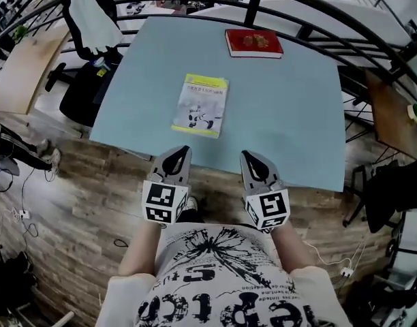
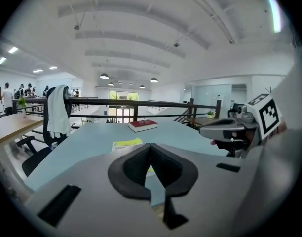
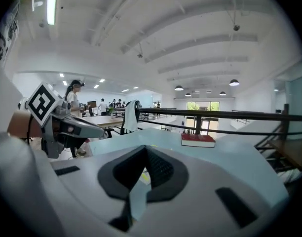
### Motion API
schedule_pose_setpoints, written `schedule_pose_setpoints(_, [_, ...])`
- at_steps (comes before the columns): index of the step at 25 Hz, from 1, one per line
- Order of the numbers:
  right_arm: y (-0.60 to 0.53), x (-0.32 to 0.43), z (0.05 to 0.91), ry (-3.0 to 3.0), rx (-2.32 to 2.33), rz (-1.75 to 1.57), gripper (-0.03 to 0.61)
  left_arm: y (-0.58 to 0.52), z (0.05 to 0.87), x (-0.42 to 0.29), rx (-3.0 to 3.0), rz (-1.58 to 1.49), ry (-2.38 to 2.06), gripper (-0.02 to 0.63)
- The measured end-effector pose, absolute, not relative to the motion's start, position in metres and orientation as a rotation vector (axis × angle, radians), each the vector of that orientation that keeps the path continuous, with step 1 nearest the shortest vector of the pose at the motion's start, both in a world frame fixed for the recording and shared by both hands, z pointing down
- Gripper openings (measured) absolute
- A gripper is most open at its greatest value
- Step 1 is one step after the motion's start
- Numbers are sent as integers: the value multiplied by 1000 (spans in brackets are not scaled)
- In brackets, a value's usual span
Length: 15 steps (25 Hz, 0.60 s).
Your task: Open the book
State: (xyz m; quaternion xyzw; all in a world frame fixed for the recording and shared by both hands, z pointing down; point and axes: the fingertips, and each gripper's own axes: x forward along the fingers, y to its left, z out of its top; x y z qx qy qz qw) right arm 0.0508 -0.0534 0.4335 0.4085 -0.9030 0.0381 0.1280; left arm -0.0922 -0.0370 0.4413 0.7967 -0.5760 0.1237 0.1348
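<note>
Approach step. Left tool (image 1: 184, 151) and right tool (image 1: 246, 155) were closed, empty, lower centre, short of the yellow book (image 1: 201, 105). Next probably needed: catch its cover edge.

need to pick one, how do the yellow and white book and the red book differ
The yellow and white paperback book is thin; the red book is thicker. The paperback lies near the middle of the table; the red one at its far edge. Both lie flat and closed.

Bright, even light from ceiling lamps (image 2: 104, 76); fisheye bending, dark vignetted corners.
</note>
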Motion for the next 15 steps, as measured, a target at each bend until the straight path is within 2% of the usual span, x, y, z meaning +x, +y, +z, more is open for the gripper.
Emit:
schedule_pose_setpoints(6, [-86,26,445,-2513,1386,169,11,-82,481,-111,2380,477,-1413,17])
schedule_pose_setpoints(15, [-132,38,473,-2392,1443,265,11,-133,546,-70,2360,661,-1119,20])
